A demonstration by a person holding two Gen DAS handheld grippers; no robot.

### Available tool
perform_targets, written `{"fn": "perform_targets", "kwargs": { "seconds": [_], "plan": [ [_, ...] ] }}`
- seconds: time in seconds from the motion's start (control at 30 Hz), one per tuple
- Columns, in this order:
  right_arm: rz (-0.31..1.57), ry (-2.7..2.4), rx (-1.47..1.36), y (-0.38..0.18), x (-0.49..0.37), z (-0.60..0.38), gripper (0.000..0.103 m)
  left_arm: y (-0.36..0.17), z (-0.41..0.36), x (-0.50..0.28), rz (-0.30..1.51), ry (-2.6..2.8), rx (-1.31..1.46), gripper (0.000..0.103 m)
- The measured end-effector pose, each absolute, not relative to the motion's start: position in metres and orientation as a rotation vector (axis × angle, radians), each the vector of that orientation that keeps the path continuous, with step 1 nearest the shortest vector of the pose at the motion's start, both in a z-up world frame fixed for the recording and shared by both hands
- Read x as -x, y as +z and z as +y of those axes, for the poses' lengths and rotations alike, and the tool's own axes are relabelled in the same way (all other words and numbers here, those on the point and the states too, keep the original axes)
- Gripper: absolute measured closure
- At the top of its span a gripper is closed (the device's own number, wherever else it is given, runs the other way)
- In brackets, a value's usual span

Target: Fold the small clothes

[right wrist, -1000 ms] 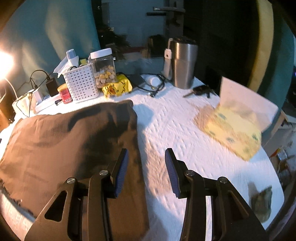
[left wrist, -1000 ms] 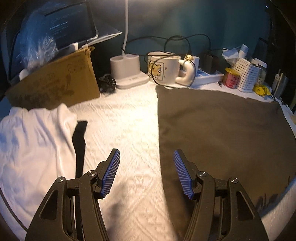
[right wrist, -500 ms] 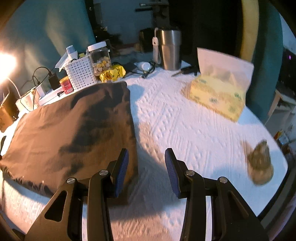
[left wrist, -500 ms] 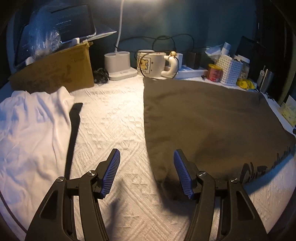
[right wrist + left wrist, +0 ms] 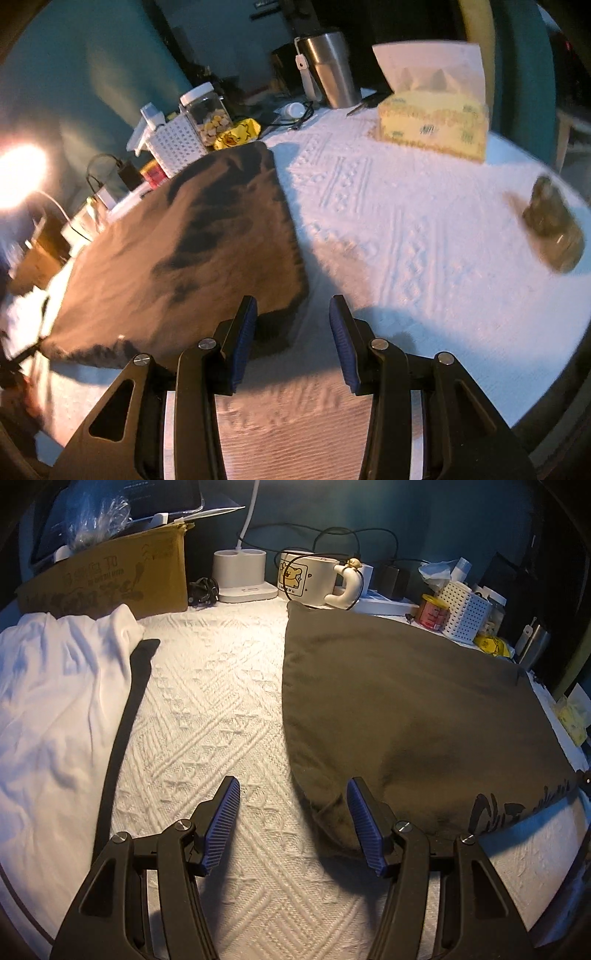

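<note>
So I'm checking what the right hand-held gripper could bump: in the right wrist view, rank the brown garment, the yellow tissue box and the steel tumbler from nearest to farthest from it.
1. Brown garment: nearest, its corner just ahead-left of the right hand-held gripper.
2. Yellow tissue box: farther, ahead to the right.
3. Steel tumbler: farthest, at the table's back edge.

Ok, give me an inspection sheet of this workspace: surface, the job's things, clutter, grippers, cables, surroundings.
Surface: white textured tablecloth, lamp-lit.
Job's things: dark brown garment lying flat in the middle; white garment rumpled at the left, with a black strip along its edge.
Clutter: cardboard box, cartoon mug, white basket, red tin, steel tumbler, yellow tissue box, jar.
Grippers: left gripper open at the brown garment's near left corner; right gripper open at its near right corner; neither grips cloth.
Cables: black cable behind the mug.
Surroundings: teal wall.
</note>
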State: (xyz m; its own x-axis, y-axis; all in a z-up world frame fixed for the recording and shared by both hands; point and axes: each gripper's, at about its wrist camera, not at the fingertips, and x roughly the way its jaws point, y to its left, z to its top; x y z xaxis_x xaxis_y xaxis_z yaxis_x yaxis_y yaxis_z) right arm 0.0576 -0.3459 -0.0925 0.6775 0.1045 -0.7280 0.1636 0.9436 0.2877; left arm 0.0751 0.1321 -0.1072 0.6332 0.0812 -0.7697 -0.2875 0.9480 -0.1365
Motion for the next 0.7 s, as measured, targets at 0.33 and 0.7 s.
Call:
{"fn": "perform_targets", "kwargs": {
  "seconds": [0.33, 0.7],
  "plan": [
    [0.778, -0.064, -0.207, -0.096, -0.058, -0.313, 0.06, -0.108, 0.126, -0.075, 0.87, 0.219, 0.231, 0.043],
    [0.796, -0.026, -0.242, -0.093, -0.063, -0.32, 0.092, -0.105, 0.111, -0.073, 0.849, 0.182, 0.224, 0.091]
  ]
}}
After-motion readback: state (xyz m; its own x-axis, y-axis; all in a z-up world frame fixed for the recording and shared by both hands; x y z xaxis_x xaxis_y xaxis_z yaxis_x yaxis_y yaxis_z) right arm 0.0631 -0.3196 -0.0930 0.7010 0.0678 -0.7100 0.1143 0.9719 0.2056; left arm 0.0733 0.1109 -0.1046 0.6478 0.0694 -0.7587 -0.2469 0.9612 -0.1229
